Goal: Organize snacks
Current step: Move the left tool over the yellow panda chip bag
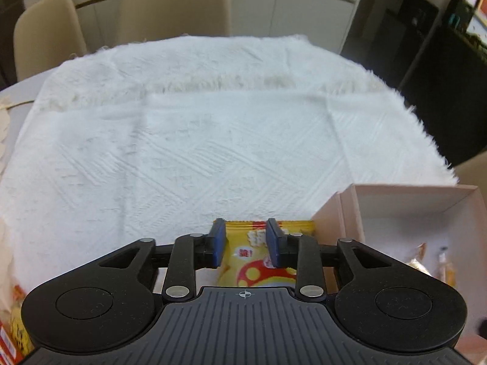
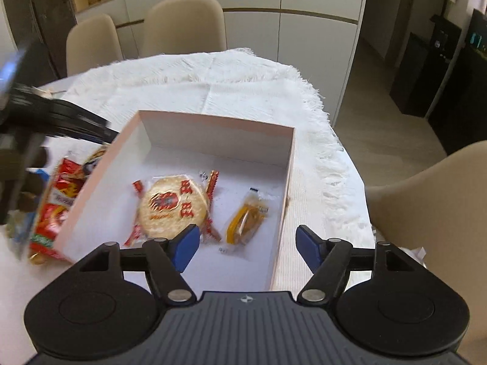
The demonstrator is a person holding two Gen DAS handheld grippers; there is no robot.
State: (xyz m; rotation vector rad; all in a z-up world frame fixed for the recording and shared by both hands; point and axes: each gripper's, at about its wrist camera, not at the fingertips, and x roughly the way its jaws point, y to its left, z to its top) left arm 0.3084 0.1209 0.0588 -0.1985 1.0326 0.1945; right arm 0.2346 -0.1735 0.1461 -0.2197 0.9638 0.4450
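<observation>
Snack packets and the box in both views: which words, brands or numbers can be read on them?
Round cracker packet: red characters, too blurred to read.
Yellow packet: red sign, unreadable.
Red bags: print blurred.
Small orange packet: label too small.
Pink box: no text.

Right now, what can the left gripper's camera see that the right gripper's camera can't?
Only the left wrist view shows the yellow snack packet between the left gripper pads. Only the right wrist view shows the open right gripper, the round rice cracker and small orange snack clearly in the box, and red packets beside it. Both show the pink box, white cloth and beige chairs.
</observation>
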